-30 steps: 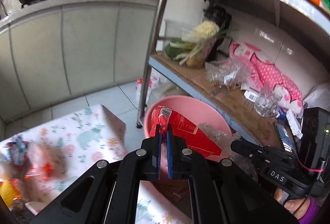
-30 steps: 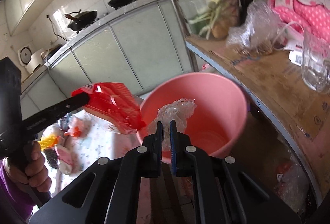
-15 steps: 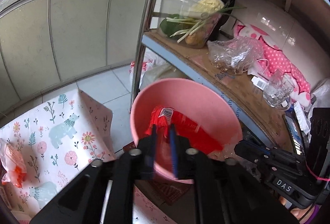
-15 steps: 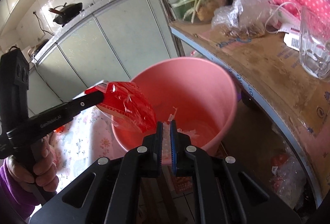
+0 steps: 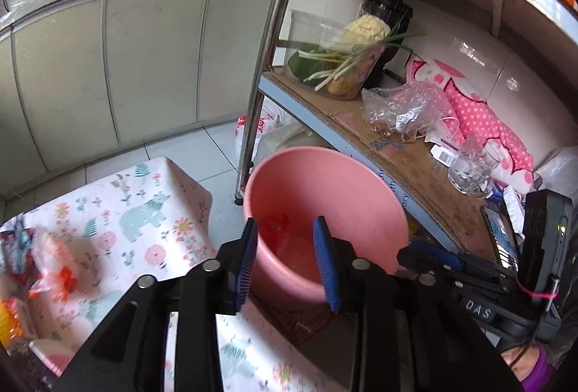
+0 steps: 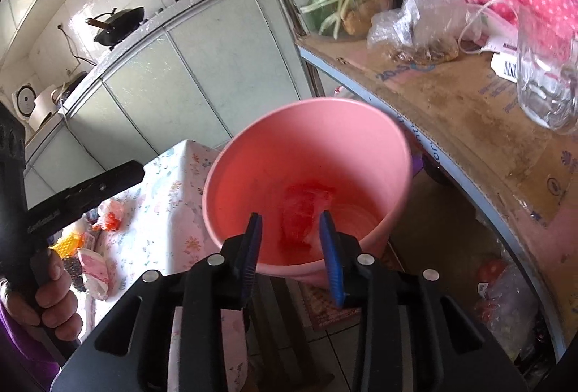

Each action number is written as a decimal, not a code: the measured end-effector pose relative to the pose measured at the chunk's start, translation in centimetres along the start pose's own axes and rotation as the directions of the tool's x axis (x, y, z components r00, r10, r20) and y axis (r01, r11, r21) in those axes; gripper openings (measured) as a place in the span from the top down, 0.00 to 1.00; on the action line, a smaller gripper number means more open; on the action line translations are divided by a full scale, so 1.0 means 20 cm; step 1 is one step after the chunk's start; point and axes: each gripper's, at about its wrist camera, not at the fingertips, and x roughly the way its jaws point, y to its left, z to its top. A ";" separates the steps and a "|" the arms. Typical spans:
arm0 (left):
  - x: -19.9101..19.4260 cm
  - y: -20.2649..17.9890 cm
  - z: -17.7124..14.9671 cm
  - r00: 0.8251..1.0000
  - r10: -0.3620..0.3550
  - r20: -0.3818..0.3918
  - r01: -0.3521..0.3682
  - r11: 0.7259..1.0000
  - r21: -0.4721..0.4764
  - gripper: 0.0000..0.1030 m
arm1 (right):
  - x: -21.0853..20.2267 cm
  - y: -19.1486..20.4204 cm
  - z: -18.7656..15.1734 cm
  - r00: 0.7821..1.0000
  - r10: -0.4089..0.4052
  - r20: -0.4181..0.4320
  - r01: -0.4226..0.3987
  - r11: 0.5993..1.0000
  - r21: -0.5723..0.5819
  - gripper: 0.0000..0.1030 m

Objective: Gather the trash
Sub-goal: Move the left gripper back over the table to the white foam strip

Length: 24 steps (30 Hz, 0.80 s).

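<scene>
Wrappers (image 6: pixel 301 217) lie in the pink bucket (image 6: pixel 361 125) below both empty grippers' just-parted jaws.

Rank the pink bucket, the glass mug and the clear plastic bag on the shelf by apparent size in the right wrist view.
1. pink bucket, clearly largest.
2. clear plastic bag and glass mug: about alike; the mug sits nearer the camera, so I won't rank them.

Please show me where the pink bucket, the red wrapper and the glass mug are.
pink bucket (image 6: pixel 361 125), right wrist view, far inner wall.
red wrapper (image 6: pixel 301 211), right wrist view, its middle, inside the bucket.
glass mug (image 6: pixel 545 81), right wrist view, its clear side.
</scene>
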 end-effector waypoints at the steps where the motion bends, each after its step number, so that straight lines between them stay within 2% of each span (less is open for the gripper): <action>1: -0.05 0.00 -0.01 1.000 0.004 0.010 -0.004 1.000 -0.001 0.65 | -0.02 0.02 0.00 1.000 0.004 0.008 -0.003 1.000 -0.008 0.67; 6: -0.30 0.04 -0.05 0.997 0.030 0.065 -0.030 1.000 -0.007 0.57 | -0.12 0.14 -0.01 0.999 0.035 0.040 -0.033 0.999 -0.041 0.63; 8: -0.41 0.06 -0.07 0.995 0.044 0.092 -0.043 0.999 -0.009 0.56 | -0.16 0.20 -0.02 0.997 0.050 0.051 -0.047 0.997 -0.059 0.58; 13: -0.68 0.18 -0.14 0.985 0.095 0.146 -0.089 0.995 -0.044 0.53 | -0.21 0.36 -0.06 0.995 0.090 0.053 -0.083 0.990 -0.118 0.56; 20: -1.03 0.40 -0.30 0.960 0.211 0.185 -0.193 0.975 -0.109 0.53 | -0.20 0.63 -0.14 0.986 0.165 0.000 -0.161 0.965 -0.208 0.56; 24: -1.14 0.53 -0.43 0.953 0.261 0.152 -0.235 0.957 -0.169 0.53 | -0.16 0.77 -0.20 0.978 0.201 -0.051 -0.207 0.947 -0.245 0.55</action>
